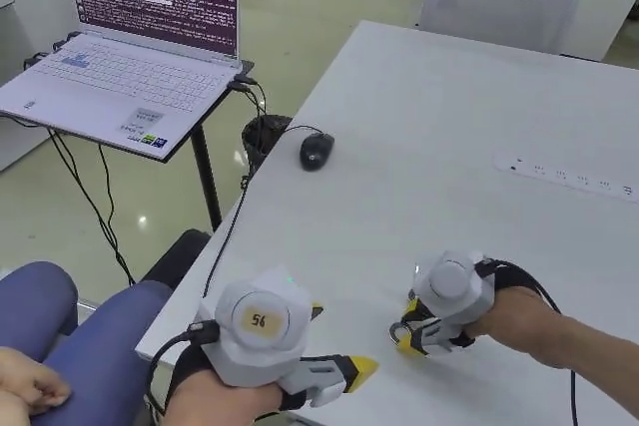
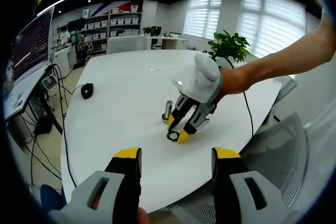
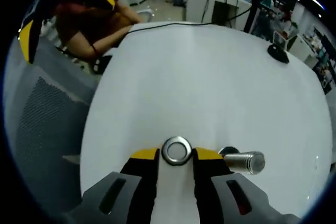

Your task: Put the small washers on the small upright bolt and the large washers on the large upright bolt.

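Note:
My right gripper [image 3: 176, 157] is shut on a steel washer [image 3: 176, 150], pinching its rim between the yellow fingertips just above the white table [image 3: 199, 77]. The same washer [image 2: 172, 136] hangs low over the table in the left gripper view, held by the right gripper [image 2: 178, 134]. A steel upright bolt [image 2: 168, 108] stands just behind it, and in the right gripper view this bolt [image 3: 244, 162] is just right of the jaws. My left gripper [image 2: 177, 156] is open with nothing between its fingers, at the near table edge. In the head view the left gripper [image 1: 339, 341] is left of the right gripper [image 1: 404, 328].
A black mouse [image 1: 317, 150] lies on the table's left side, with a cable running off the edge. A white power strip [image 1: 569, 177] lies at the far right. An open laptop [image 1: 130, 57] stands on a side stand to the left. A grey chair [image 1: 496, 9] is behind the table.

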### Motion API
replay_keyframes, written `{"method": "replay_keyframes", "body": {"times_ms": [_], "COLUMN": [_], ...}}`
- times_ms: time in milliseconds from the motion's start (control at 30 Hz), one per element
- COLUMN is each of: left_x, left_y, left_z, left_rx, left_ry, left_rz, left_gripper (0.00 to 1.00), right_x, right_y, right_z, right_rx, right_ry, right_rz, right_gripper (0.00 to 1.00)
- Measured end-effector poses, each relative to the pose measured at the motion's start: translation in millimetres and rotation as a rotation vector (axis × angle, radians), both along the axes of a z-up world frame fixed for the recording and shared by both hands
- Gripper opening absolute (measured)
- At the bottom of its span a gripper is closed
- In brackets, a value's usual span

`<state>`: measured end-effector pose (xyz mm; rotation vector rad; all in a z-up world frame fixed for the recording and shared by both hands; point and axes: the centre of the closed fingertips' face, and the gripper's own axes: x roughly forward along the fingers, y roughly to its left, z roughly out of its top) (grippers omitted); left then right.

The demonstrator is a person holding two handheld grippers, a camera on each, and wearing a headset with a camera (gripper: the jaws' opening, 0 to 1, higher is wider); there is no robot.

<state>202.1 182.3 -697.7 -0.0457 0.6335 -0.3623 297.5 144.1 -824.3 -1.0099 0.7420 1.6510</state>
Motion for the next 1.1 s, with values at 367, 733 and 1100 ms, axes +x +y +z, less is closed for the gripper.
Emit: {"method": "replay_keyframes", "body": {"times_ms": [367,733,1100], "left_x": [1.0,0.4,5.2], "left_y": [-1.9,3.5,-1.0], "left_z": [0.0,-1.0,0.3], "left_rx": [0.003,0.001,0.002], "left_ry": [0.000,0.002,-0.001], "left_rz": [-0.007,0.006,-0.008], "left_gripper": [0.53,0.53,0.53], "right_x": [-0.8,-0.9,16.0], "right_y": [-2.6,-11.3,-27.9], "right_z": [-0.7,7.9,33.7], "right_rx": [-0.026,0.035,0.106], "right_ry": [-0.019,-0.014,-0.060], "right_rz": [0.008,-0.069,-0.174], "right_gripper": [0.24,0.23,0.23]}}
